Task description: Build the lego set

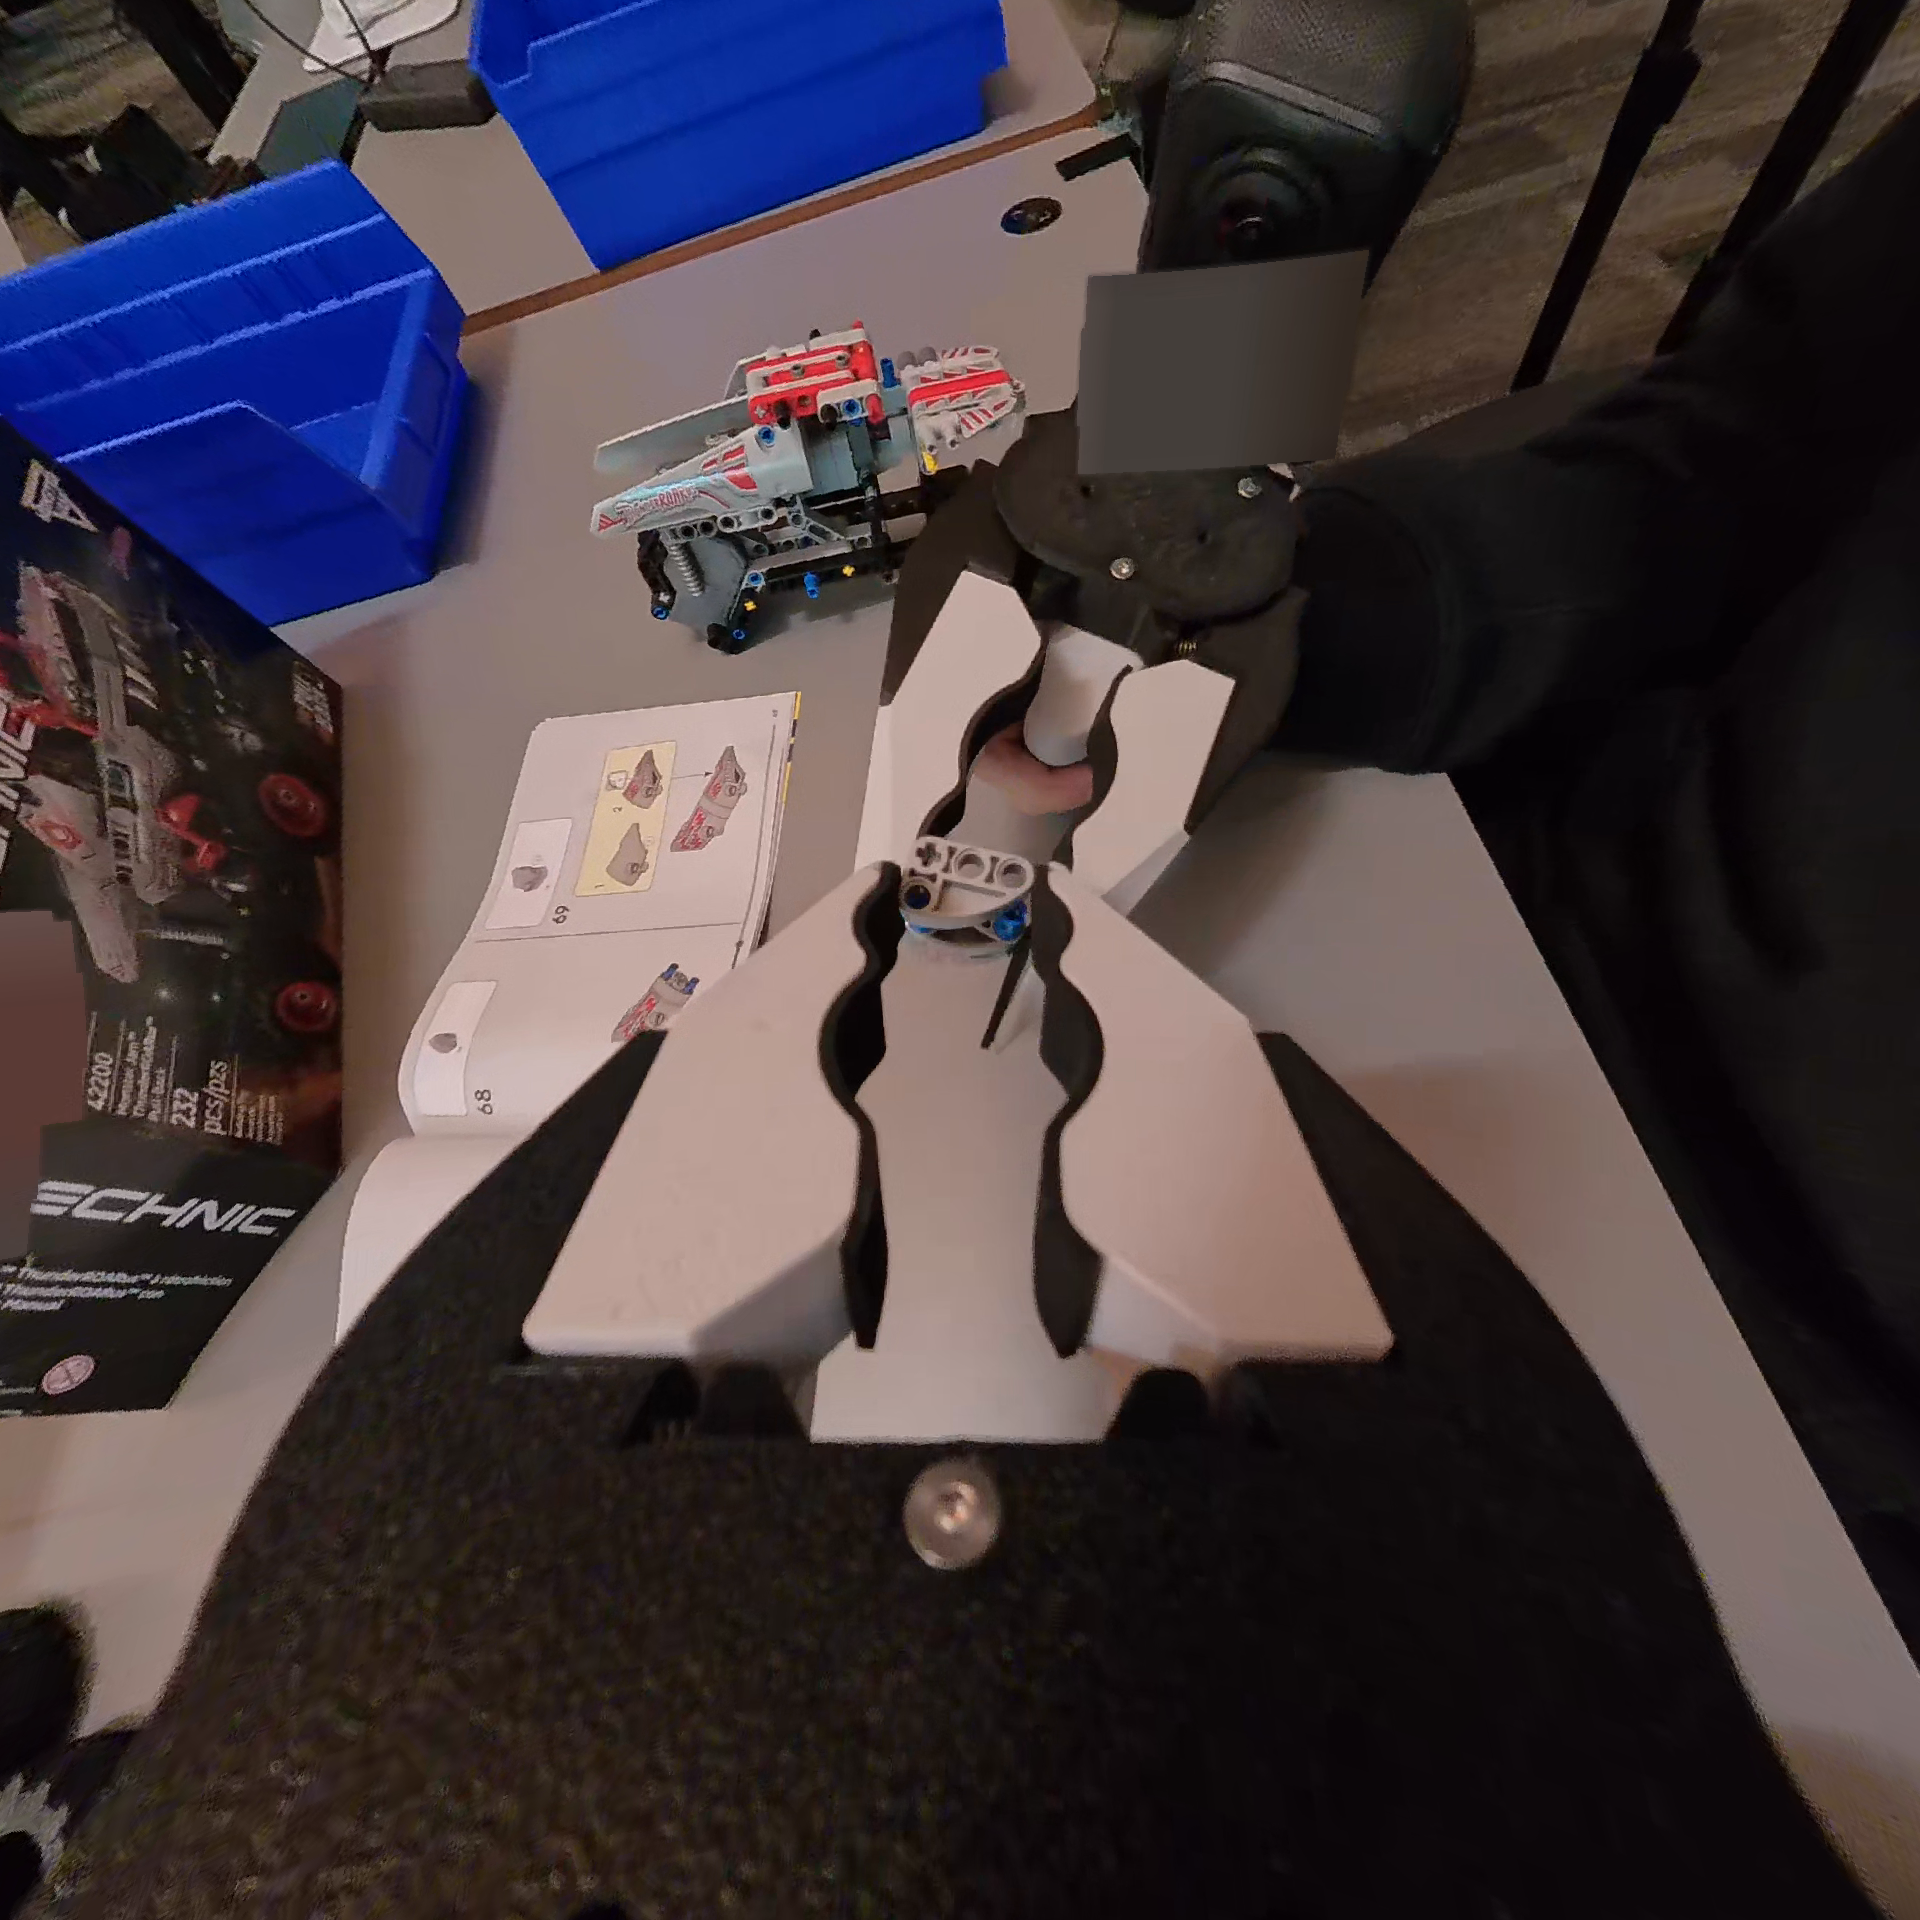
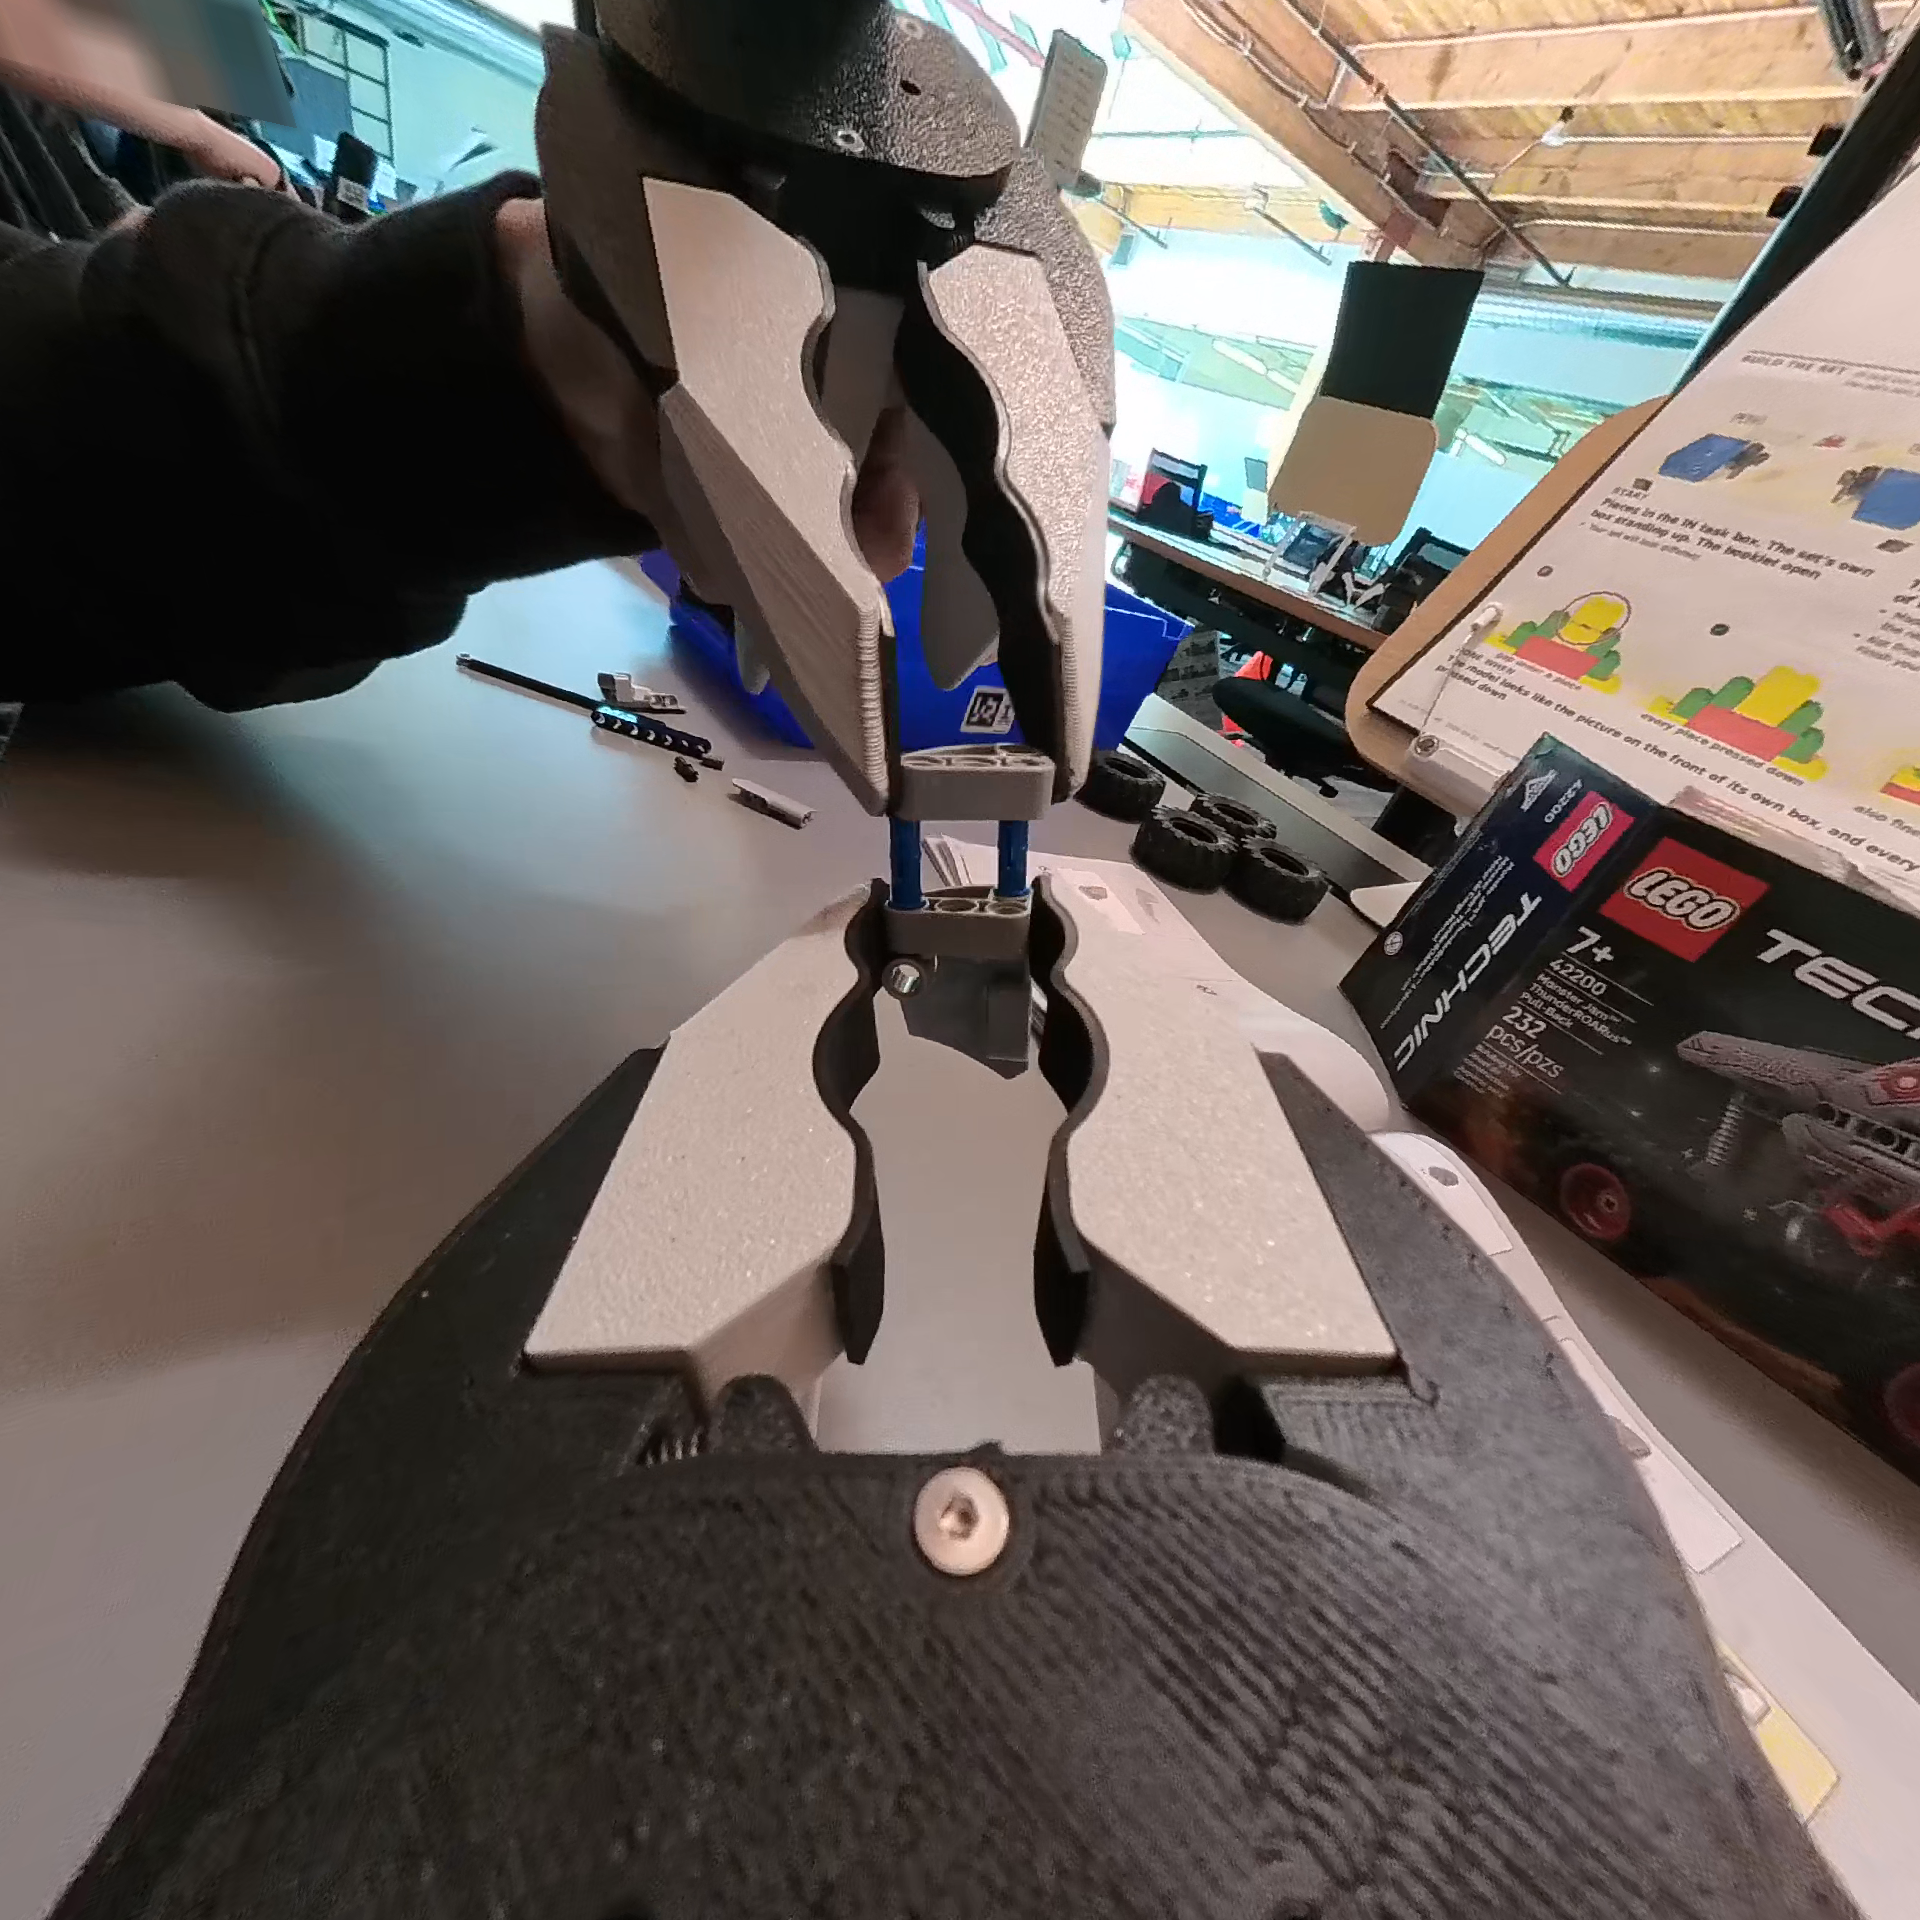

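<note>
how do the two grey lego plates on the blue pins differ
The upper grey plate is clamped by the left gripper; the lower grey plate is clamped by the right gripper. The upper plate carries nothing else, while the lower plate has a dark grey piece behind it. Both share one rounded shape, joined but apart on two blue pins.

My left gripper (image 1: 961, 914) pinches the grey half-round beam (image 2: 971, 784) above my right gripper's (image 2: 956, 935) beam (image 2: 961, 914), joined by blue pins (image 2: 902, 857).
</note>
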`<state>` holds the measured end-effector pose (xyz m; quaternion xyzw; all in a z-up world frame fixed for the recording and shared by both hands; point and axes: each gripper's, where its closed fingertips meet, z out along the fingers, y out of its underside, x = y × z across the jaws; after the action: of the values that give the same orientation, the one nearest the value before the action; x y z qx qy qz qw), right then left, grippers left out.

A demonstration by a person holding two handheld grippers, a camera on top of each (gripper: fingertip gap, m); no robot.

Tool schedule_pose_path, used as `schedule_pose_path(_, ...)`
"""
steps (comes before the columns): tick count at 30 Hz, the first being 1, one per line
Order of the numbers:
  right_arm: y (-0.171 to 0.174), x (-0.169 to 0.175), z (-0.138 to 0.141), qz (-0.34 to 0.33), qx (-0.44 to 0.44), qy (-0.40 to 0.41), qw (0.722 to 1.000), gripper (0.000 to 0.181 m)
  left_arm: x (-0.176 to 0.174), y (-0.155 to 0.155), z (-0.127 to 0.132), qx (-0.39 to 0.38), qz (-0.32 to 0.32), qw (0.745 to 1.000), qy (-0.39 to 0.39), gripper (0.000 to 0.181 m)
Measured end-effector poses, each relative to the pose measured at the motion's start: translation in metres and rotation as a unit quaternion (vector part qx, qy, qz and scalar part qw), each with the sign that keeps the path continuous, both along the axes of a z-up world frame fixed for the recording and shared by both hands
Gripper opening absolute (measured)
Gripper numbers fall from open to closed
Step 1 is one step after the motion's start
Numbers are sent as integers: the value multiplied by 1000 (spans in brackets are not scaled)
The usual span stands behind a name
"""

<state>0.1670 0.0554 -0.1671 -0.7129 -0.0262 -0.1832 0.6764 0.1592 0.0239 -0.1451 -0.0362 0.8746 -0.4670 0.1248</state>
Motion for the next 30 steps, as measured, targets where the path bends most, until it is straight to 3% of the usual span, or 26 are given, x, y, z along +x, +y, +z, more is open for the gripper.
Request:
schedule_pose_path(13, 2, -6, -10, 22, -36, -9, 999, 24, -6, 11, -16, 37, -78, 996, 16, 22)
schedule_pose_path(21, -7, -5, 16, 31, 54, 29, 998, 24, -3, -1, 10, -68, -96, 993, -30, 22)
schedule_pose_path(30, -19, -3, 45, 49, 158, 89, 982, 24, 2, -16, 41, -274, -85, 957, -36, 21)
